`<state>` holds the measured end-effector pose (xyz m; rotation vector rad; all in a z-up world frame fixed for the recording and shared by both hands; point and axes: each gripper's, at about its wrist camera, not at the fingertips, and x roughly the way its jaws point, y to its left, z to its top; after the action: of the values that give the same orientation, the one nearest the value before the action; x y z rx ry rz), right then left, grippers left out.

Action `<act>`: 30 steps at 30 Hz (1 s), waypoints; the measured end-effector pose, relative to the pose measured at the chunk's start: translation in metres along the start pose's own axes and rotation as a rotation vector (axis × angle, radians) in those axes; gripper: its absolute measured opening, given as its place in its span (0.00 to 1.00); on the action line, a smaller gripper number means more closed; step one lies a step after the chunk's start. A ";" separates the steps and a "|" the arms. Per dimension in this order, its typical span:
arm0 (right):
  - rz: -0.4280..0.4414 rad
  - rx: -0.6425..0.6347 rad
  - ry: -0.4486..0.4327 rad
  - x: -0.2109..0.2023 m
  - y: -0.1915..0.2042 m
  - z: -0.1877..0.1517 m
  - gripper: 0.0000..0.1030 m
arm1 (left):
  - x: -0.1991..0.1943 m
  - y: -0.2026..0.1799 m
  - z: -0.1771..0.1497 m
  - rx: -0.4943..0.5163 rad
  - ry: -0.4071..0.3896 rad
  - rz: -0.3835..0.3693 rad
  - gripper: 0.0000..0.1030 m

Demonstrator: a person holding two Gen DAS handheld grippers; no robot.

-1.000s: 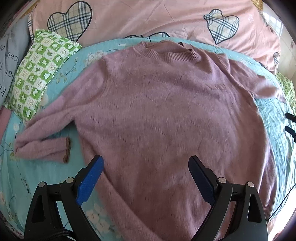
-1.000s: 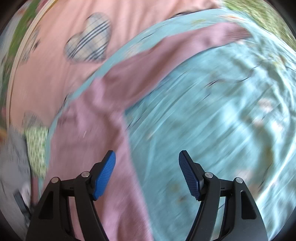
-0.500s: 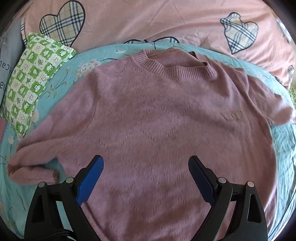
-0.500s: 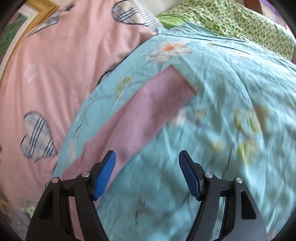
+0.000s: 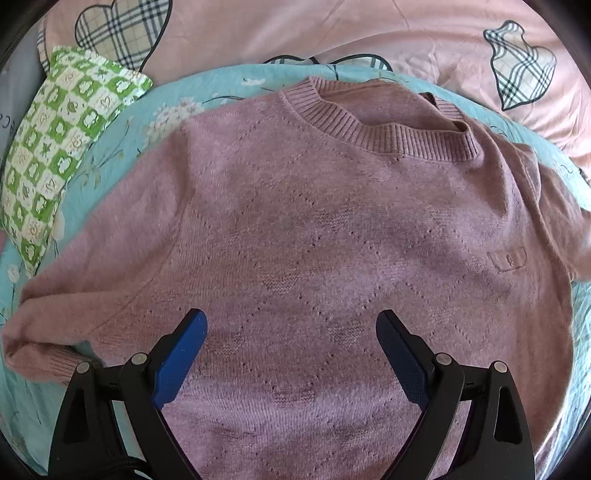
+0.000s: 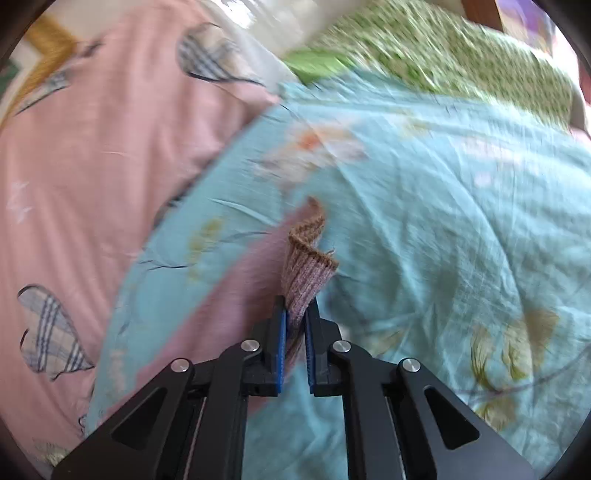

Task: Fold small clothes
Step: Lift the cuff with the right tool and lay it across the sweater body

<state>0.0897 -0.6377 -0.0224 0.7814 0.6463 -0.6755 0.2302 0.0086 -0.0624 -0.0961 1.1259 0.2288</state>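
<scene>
Left wrist view: a bed spread with a pink quilt (image 5: 258,33) patched with plaid hearts takes up the far side, and over it lies a turquoise floral sheet (image 5: 122,125). The sweater (image 5: 314,229), a mauve knit with a ribbed round collar, lies face up and flat on that sheet and fills most of the view. Its collar points toward the pink quilt. One sleeve runs off to the left of the sweater's body, bent back so its cuff sits low at the picture's left edge. The other sleeve trails off to the right. A small stitched label sits on the sweater's chest toward the right. Left of the sweater, a green-and-white checked pillow (image 5: 62,147) rests partly on the sheet. No container is in view.

The left gripper (image 5: 291,325) hovers over the lower middle of the sweater with its blue-padded fingers (image 5: 181,354) spread wide and nothing between them.

In the right wrist view, which is blurred, the right gripper (image 6: 294,314) is closing on the sweater's sleeve cuff (image 6: 308,266): the ribbed end with its brown edge stands up, crumpled, from between the nearly meeting fingers (image 6: 280,339), whose pads press on it. The rest of that sleeve runs back to the left of the fingers over the turquoise sheet. A green patterned cover (image 6: 443,55) lies beyond the sheet, far from the sweater.
</scene>
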 end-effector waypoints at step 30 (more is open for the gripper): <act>0.708 -0.570 0.838 0.008 0.376 -0.408 0.13 | -0.057 0.090 -0.050 -0.049 -0.021 -0.168 0.91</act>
<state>0.2662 -0.1167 -0.0975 0.6668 1.1626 0.5220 0.1419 0.0789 -0.0292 -0.2300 1.0856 0.1072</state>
